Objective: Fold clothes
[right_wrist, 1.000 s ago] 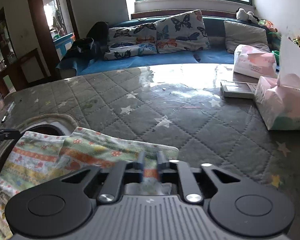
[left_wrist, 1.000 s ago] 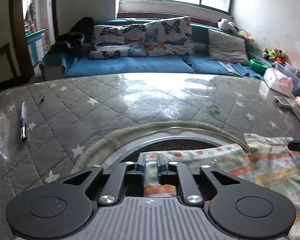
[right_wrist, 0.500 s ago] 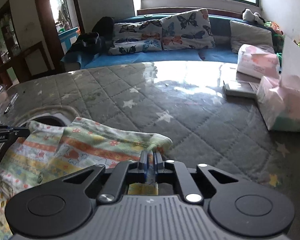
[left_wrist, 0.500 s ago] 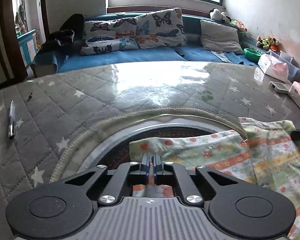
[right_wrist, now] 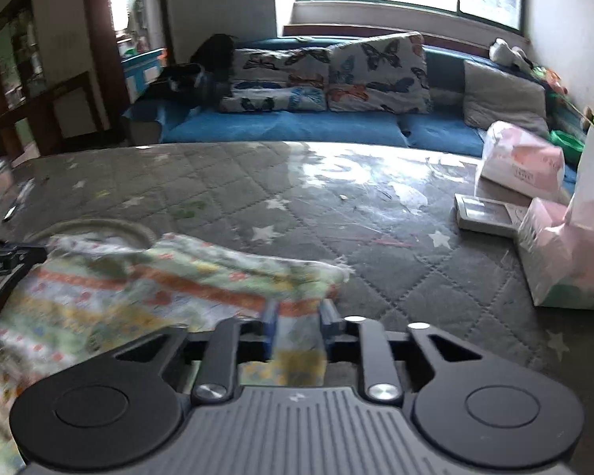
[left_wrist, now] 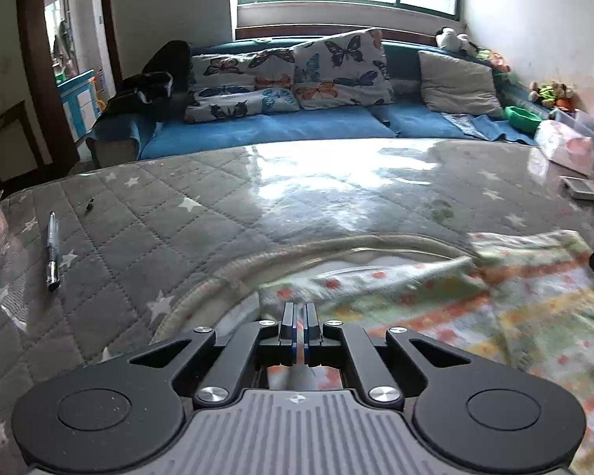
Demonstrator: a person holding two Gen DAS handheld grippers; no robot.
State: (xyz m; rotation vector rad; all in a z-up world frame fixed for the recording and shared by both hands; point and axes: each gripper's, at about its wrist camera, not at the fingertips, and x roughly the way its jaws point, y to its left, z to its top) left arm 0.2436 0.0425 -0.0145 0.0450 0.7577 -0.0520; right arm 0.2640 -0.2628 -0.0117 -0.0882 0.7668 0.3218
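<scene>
Left wrist view. Left gripper (left_wrist: 299, 316): pressed together, apparently on a thin edge of the garment (left_wrist: 475, 308), with barely a slit between the blue pads and printed cloth visible just behind them. Clamped there, most likely, to keep the near-left corner under control while the fold is laid. Held low and roughly level over the table (left_wrist: 217, 217), pointing toward the sofa. Garment spread to the right of the fingers, flat on the quilted, glossy top and partly over the round rim set into it; blurred, so probably in motion. Pen (left_wrist: 51, 253) well apart on the left, out of the way.

Right wrist view. Right gripper (right_wrist: 299, 324): spread apart, with the garment (right_wrist: 138, 297) lying between the two fingers but not squeezed. Opened at the cloth's right edge, presumably either to let go of a finished fold or to take a new bite; cannot tell which. Also low and near level, aimed along the table, just above the cloth. Folded hem running leftward from the fingers toward the tip of the left gripper at the frame's left border. Tissue pack (right_wrist: 566, 261) on the right, clear of the cloth.
</scene>
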